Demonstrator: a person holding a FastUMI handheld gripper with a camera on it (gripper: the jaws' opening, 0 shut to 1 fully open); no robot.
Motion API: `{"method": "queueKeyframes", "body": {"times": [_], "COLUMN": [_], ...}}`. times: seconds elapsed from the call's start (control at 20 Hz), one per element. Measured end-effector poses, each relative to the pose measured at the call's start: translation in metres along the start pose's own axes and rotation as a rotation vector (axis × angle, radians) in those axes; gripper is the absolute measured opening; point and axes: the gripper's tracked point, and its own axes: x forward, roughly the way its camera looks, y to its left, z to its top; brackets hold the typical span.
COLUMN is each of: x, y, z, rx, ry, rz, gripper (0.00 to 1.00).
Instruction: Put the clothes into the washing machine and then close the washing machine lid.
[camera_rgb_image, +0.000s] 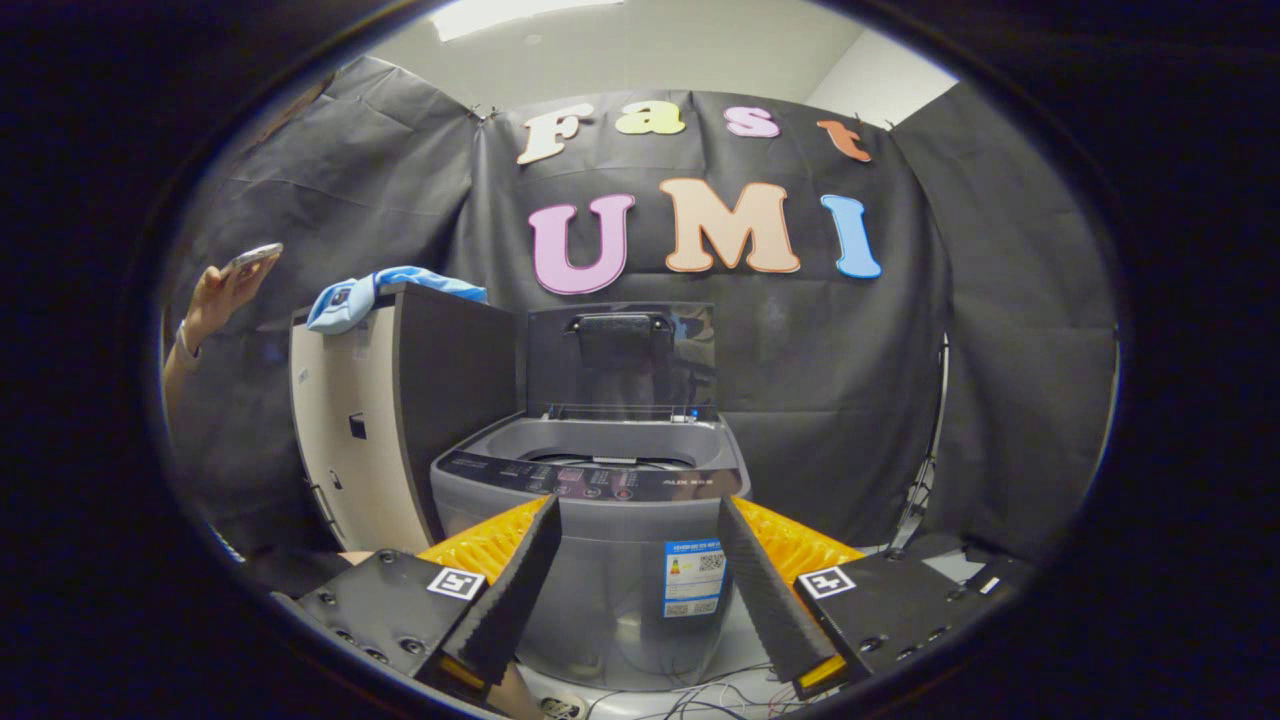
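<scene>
A grey top-loading washing machine (600, 540) stands straight ahead, beyond my fingers. Its dark see-through lid (620, 360) is raised upright at the back, and the drum opening (605, 450) shows below it. A light blue piece of clothing (385, 290) lies on top of a tall cabinet (360, 430) just left of the machine. My gripper (638, 510) is open, with nothing between its fingers, and it is held well short of the machine's front.
A person's hand (225, 290) holding a phone is raised to the left of the cabinet. Cables (700, 695) lie on the floor at the machine's base. A thin stand (925, 470) rises to the right of the machine.
</scene>
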Motion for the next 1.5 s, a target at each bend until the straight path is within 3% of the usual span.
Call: {"method": "queueKeyframes", "body": {"times": [0.2, 0.3, 0.6, 0.75, 0.95, 1.25, 1.5], "x": [0.010, 0.027, 0.105, 0.140, 0.185, 0.227, 0.243], "y": [-0.007, 0.005, 0.089, 0.157, 0.230, 0.352, 0.418], "z": [0.004, 0.035, 0.158, 0.214, 0.256, 0.274, 0.243], "rx": [0.020, 0.062, 0.095, 0.068, -0.009, -0.034, -0.009], "ry": [0.012, -0.034, -0.068, -0.083, -0.060, 0.008, 0.164], "rz": [-0.062, -0.054, 0.086, 0.204, 0.293, 0.458, 0.536], "gripper": [0.98, 0.98, 0.97, 0.97, 0.97, 0.97, 0.98]}}
